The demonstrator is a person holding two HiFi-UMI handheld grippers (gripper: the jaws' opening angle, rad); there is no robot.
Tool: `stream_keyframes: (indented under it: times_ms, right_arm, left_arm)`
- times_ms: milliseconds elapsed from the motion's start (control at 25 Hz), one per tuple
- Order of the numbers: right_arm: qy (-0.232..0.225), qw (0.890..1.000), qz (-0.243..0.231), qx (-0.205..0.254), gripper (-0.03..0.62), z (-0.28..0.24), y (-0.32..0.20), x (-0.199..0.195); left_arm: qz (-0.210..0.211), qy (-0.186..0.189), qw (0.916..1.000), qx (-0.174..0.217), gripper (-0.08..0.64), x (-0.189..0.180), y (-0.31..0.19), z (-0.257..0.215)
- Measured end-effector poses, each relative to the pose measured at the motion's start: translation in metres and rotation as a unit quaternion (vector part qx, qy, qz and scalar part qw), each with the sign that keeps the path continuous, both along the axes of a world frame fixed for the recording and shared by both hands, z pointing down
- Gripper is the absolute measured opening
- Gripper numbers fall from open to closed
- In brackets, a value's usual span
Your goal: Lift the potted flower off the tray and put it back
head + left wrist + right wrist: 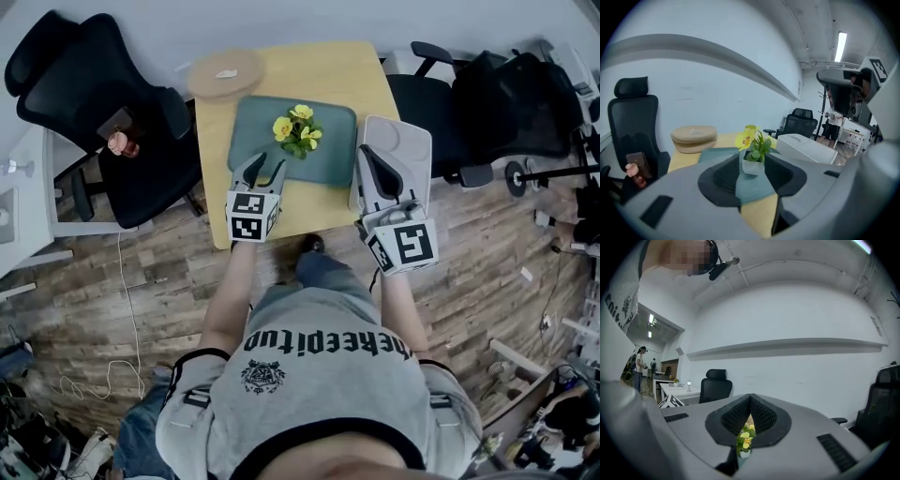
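From above, the potted flower (pixel 297 131) stands upright on the green tray (pixel 258 117), toward its far side, on the pale wooden table (pixel 319 66). The left gripper (pixel 265 167) hangs over the tray's near edge, its tips short of the pot. The right gripper (pixel 367 152) sits over a white bin (pixel 412 141) just right of the tray.

The left gripper view shows what the head view cannot. The left gripper's (pixel 753 159) jaws stand partly apart and press on nothing. The white pot and its yellow blooms (pixel 751 168) show through the gap, farther off on the tray (pixel 754 187). A round woven mat (pixel 693 137) lies beyond, and a black chair (pixel 633 122) stands to the left.

The right gripper view shows the right gripper's (pixel 750 401) ribbed pads clenched together at the tips, empty. The flower (pixel 745 441) shows small through the slit below them.

Both bare forearms reach forward from the person's body. The left tool tips downward toward the tray, while the right points roughly level.
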State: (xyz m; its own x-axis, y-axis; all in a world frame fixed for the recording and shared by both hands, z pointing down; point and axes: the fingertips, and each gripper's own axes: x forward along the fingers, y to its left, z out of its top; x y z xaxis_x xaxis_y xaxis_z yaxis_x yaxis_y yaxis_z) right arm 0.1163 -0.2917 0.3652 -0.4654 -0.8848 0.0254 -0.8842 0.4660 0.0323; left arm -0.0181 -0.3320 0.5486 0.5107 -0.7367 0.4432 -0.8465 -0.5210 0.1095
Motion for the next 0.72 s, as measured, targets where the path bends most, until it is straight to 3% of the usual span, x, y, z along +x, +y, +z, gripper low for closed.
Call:
stream_keyframes:
  times_ms: [360,720]
  right_arm:
    - [-0.004,1.000,-0.009,0.028,0.002,-0.019,0.019,-0.021]
    - [-0.007,0.999,-0.008,0.053,0.002,-0.039,0.038,-0.029]
  left_arm:
    - [-0.024,0.033,0.9961,0.078,0.031,-0.024,0.020,-0.073]
    - [-0.030,0.082,0.9858,0.143,0.006,-0.036,0.045,-0.144]
